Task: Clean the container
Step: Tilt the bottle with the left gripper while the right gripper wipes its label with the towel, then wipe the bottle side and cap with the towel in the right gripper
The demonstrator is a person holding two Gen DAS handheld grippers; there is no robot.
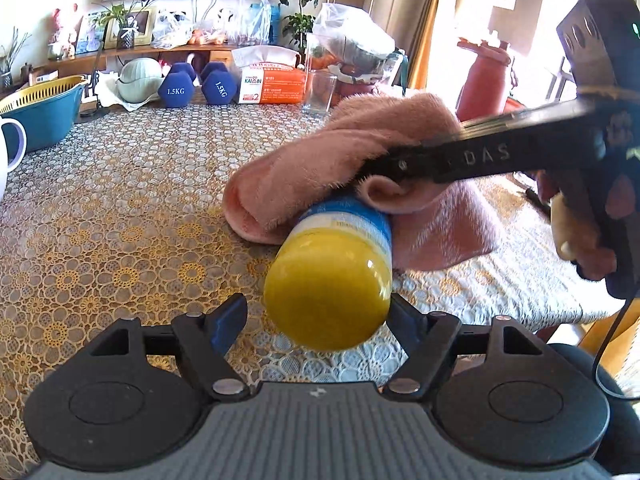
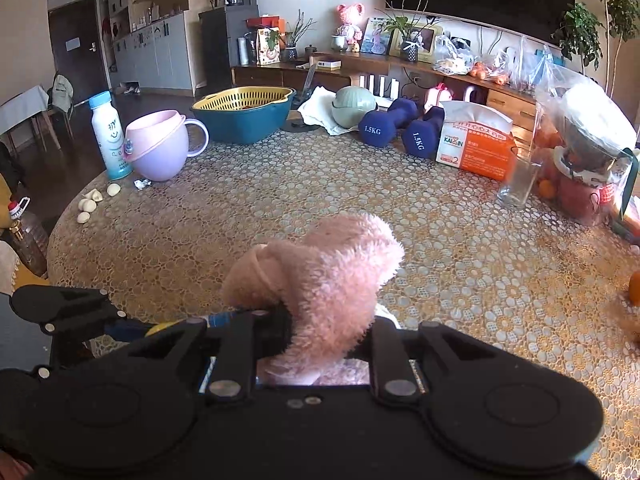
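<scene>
A container (image 1: 328, 280) with a yellow end and a blue and white label lies on its side on the lace-covered table (image 1: 120, 208), yellow end toward my left wrist camera. My left gripper (image 1: 318, 312) stands open around that end: the right finger touches it, the left finger (image 1: 234, 316) shows a small gap. A fluffy pink cloth (image 1: 320, 152) is draped over the container's far part. My right gripper (image 2: 320, 320) is shut on the cloth (image 2: 332, 272) and comes in from the right, pressing it onto the container. Only a sliver of the container (image 2: 160, 327) shows in the right wrist view.
Far side of the table: two blue dumbbells (image 2: 384, 124), an orange tissue box (image 2: 476, 148), a clear glass (image 2: 518, 180), bagged fruit (image 2: 588, 160), a blue basin with yellow strainer (image 2: 244, 112). On the left stand a purple cup (image 2: 160, 148), a milk bottle (image 2: 108, 136) and garlic cloves (image 2: 90, 204).
</scene>
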